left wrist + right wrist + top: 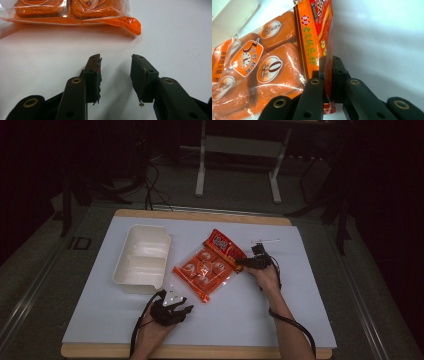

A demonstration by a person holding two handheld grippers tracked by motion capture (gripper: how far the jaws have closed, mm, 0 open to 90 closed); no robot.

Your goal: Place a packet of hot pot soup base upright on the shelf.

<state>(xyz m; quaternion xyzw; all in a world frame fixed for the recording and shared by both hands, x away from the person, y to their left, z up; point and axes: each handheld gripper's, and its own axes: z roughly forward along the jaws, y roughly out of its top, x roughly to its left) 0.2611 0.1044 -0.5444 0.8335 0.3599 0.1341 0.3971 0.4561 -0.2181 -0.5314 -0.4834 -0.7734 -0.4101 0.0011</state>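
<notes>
Right gripper [329,75] pinches the red edge of the orange bag [207,267], which lies mid-table just right of the white tray [142,260]. Left gripper [116,75] waits open on the near side. We judge the thin film may slip or tear if lifted by this edge.

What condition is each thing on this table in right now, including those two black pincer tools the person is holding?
Orange snack bag: sealed, lying flat, one edge pinched.
Right gripper: shut on the bag's red edge.
Left gripper: open, nothing between its jaws, just short of the bag.
White tray: upright, its two compartments look empty.
</notes>
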